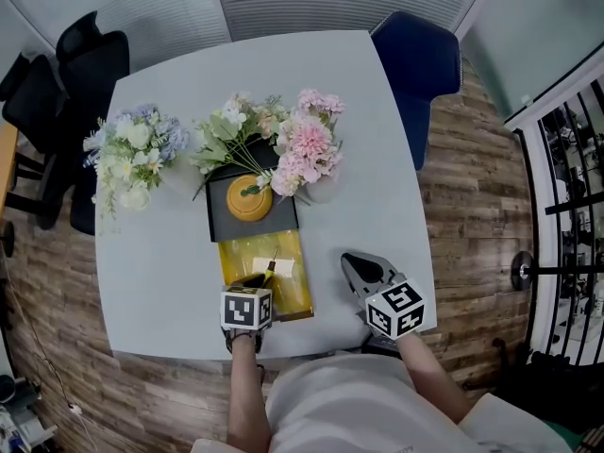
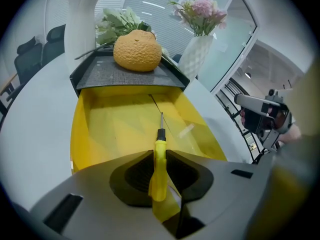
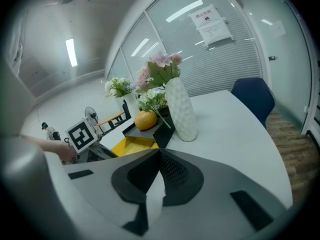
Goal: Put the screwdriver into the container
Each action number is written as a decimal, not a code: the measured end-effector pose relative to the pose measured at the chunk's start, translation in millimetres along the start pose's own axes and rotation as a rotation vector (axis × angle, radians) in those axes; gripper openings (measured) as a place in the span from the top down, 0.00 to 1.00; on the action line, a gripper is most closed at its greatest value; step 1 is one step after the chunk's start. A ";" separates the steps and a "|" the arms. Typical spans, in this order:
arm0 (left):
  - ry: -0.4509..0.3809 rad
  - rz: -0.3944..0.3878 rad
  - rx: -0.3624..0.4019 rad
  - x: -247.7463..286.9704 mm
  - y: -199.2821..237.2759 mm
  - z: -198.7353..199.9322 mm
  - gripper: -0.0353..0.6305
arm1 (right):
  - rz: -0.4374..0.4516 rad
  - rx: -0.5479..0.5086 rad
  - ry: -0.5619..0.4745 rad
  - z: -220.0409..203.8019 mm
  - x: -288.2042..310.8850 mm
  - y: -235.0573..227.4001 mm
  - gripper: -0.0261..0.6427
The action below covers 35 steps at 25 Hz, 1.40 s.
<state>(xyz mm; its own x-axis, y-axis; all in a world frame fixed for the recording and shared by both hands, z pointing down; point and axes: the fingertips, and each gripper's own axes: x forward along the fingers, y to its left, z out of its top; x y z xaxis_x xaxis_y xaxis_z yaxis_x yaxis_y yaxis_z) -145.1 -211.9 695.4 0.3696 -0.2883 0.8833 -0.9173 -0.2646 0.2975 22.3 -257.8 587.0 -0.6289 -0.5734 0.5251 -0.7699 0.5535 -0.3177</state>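
left gripper view shows the left tongs (image 2: 158,156) clamped on the yellow handle of the screwdriver (image 2: 161,135), pads tight against both sides of it. the tool points away from the camera, and its thin metal shaft reaches out over the open inside of the container (image 2: 95,129), a yellow open-topped box on the pale desk (image 2: 35,114). whether the tip touches the container's floor cannot be told. a small pale strip (image 2: 186,130) lies inside the container, just right of the shaft. a black tray (image 2: 125,76) sits at the container's far edge, seeming to overlap that rim, and carries a round orange fruit (image 2: 137,50). beyond the container and right of the tray stands a white vase (image 2: 197,54) of pink flowers (image 2: 202,6). in the head view a second bunch of pale flowers (image 1: 132,154) lies beyond the container and well to its left, and a blue chair (image 1: 420,59) stands past the desk's far edge, well apart from the container. the right tongs (image 1: 354,264) are to the container's right, near it but clear of its wall; in the right gripper view their jaws are together with nothing between them, and they point past the container's right side toward the vase.
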 end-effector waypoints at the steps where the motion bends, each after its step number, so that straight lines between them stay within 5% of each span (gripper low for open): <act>1: -0.002 -0.001 0.004 -0.3 -0.3 0.0 0.83 | -0.001 -0.002 -0.002 0.7 -1.3 0.3 0.94; 13: -0.107 0.011 -0.021 -17.9 -3.9 11.0 0.78 | -0.021 -0.024 -0.037 5.3 -25.8 6.6 0.94; 35: -0.524 0.043 0.042 -122.4 -42.7 33.4 0.87 | -0.051 -0.120 -0.174 33.0 -69.5 49.9 0.94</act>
<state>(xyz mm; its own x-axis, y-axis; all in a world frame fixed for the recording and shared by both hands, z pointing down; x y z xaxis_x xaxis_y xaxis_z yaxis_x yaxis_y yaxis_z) -146.2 -196.1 562.5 0.3662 -0.7184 0.5914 -0.9305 -0.2758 0.2412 24.1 -210.2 508.6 -0.6068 -0.6922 0.3907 -0.7892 0.5831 -0.1927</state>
